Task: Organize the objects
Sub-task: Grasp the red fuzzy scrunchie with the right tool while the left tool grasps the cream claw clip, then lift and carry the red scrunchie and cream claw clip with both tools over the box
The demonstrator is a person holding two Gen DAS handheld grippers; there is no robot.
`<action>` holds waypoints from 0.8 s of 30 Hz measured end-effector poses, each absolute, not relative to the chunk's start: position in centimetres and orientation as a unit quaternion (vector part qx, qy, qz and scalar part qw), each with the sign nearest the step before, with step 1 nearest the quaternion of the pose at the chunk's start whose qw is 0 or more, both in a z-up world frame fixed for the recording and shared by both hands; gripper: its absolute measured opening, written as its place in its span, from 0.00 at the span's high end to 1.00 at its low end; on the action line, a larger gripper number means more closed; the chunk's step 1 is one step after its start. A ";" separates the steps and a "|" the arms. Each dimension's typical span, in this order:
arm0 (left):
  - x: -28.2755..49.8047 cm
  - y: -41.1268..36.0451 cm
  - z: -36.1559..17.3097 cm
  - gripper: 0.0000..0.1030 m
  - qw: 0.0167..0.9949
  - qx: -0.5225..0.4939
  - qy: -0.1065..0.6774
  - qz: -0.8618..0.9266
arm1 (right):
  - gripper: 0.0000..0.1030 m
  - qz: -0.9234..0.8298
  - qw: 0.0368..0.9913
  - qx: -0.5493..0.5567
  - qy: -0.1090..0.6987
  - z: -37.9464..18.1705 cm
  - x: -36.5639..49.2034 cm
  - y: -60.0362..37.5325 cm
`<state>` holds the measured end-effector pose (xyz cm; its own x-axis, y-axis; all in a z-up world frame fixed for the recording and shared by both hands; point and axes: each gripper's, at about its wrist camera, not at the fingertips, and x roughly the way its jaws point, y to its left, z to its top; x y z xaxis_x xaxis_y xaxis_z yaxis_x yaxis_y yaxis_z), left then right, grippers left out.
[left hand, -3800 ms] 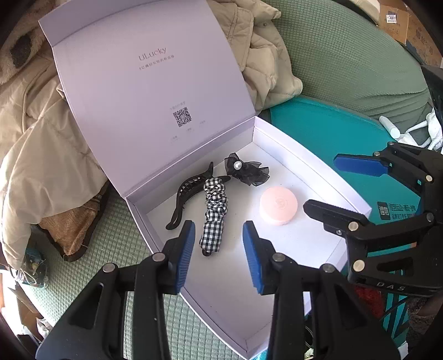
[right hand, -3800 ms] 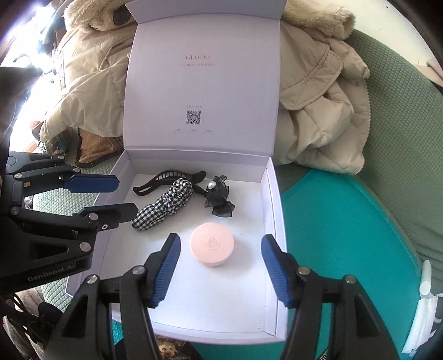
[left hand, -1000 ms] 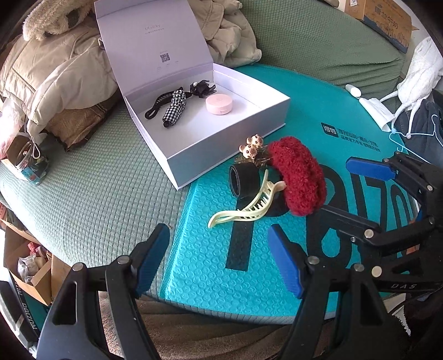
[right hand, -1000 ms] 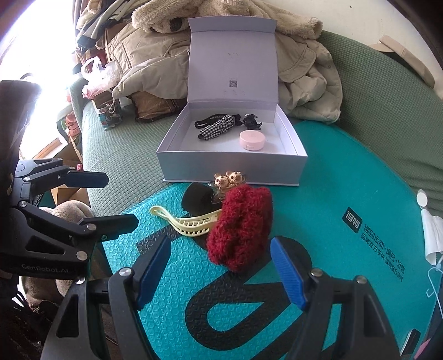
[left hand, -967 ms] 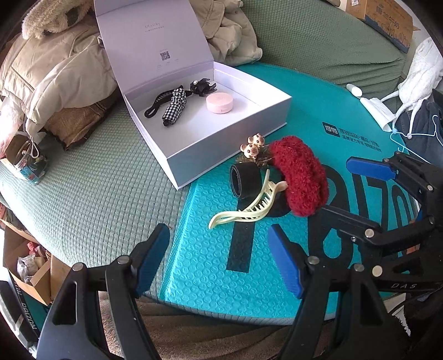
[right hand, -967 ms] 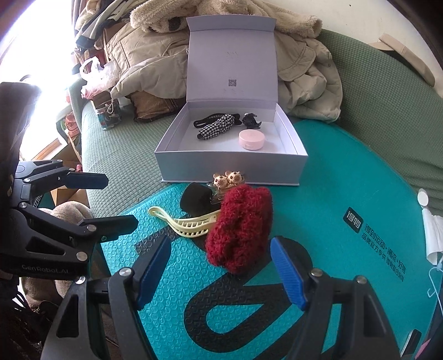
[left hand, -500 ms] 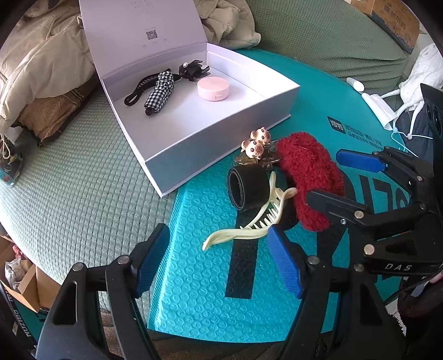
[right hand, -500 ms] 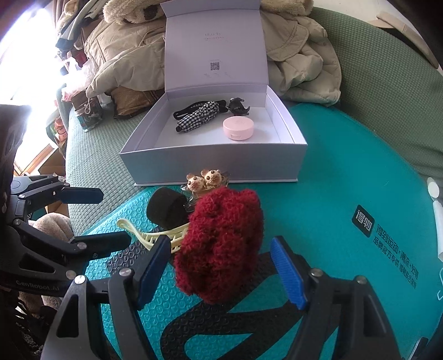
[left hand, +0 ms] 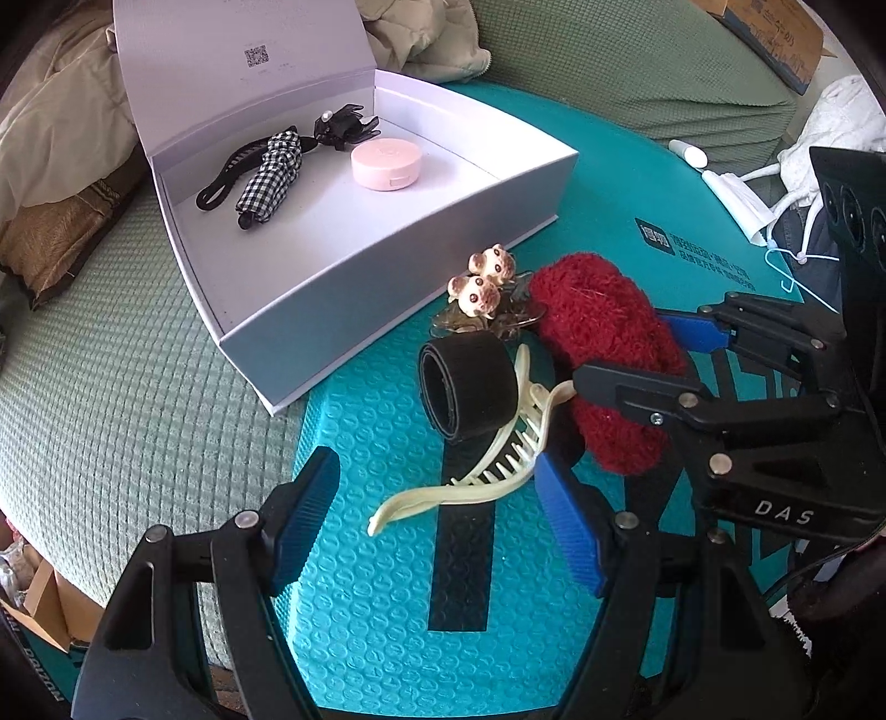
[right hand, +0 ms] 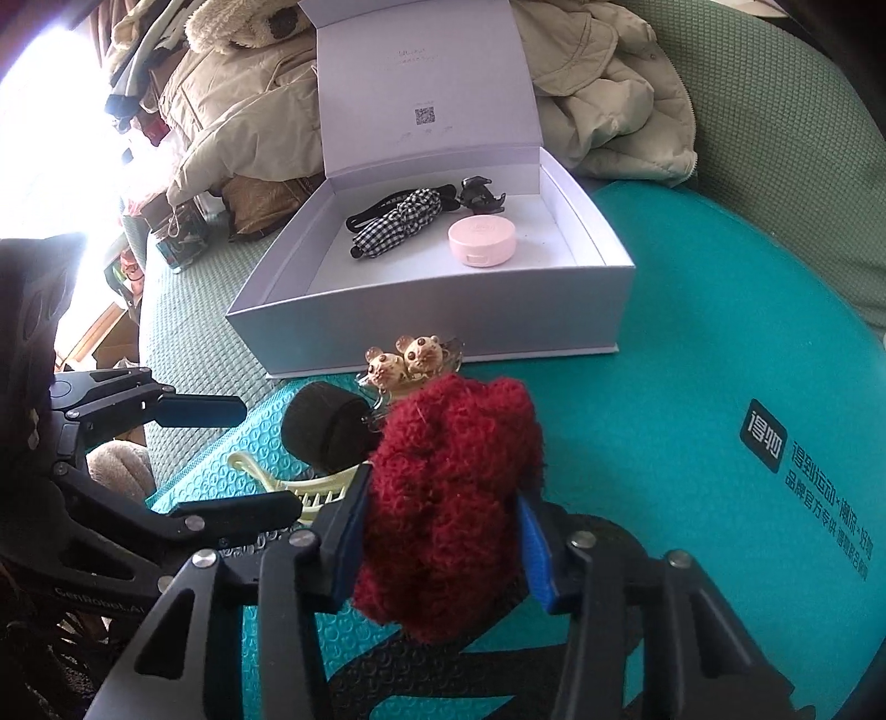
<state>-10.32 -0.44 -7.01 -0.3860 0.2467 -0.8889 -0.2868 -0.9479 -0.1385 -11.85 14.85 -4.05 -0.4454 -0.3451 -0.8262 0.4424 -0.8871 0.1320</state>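
A fuzzy red scrunchie (right hand: pixel 451 498) lies on the teal mat (right hand: pixel 692 343). My right gripper (right hand: pixel 443 545) has its blue pads pressed against both sides of it; it also shows in the left wrist view (left hand: pixel 598 343). My left gripper (left hand: pixel 437 520) is open, its pads either side of a cream claw clip (left hand: pixel 487 476). A black band roll (left hand: pixel 468 387) and a clip with two small animal heads (left hand: pixel 482 282) lie beside them. The open white box (left hand: pixel 387 266) holds a black clip, a checked scrunchie (left hand: pixel 268 177), a black bow and a pink round case (left hand: pixel 386 164).
Beige jackets (right hand: pixel 609 94) are piled behind the box on the green bedcover (left hand: pixel 111 376). A white tube and mask (left hand: pixel 720 177) lie at the mat's far right edge. A cardboard box (left hand: pixel 769 39) sits at the back right.
Both grippers have moved from the box down to the items on the mat. My right gripper has closed in around the red scrunchie. My left gripper has come down over the cream clip.
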 end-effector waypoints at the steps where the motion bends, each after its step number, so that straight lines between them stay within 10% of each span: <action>1: -10.3 -0.2 -7.1 0.31 0.161 -0.528 0.025 0.834 | 0.56 -0.849 0.233 0.472 0.053 -4.0 -11.8 14.8; 12: -8.5 2.4 -7.5 0.81 0.206 -0.519 0.061 0.827 | 0.60 -0.851 0.226 0.470 0.059 -3.7 -10.8 15.3; 24: -5.6 3.0 -7.3 0.82 0.217 -0.530 0.039 0.819 | 0.60 -0.851 0.211 0.476 0.064 -3.6 -8.5 16.9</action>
<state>-5.57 2.95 -7.27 -0.3437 0.3135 -0.8852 -0.3958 -0.9032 -0.1661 -8.52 16.94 -3.55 -0.4579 -0.2981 -0.8375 0.4206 -0.9026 0.0913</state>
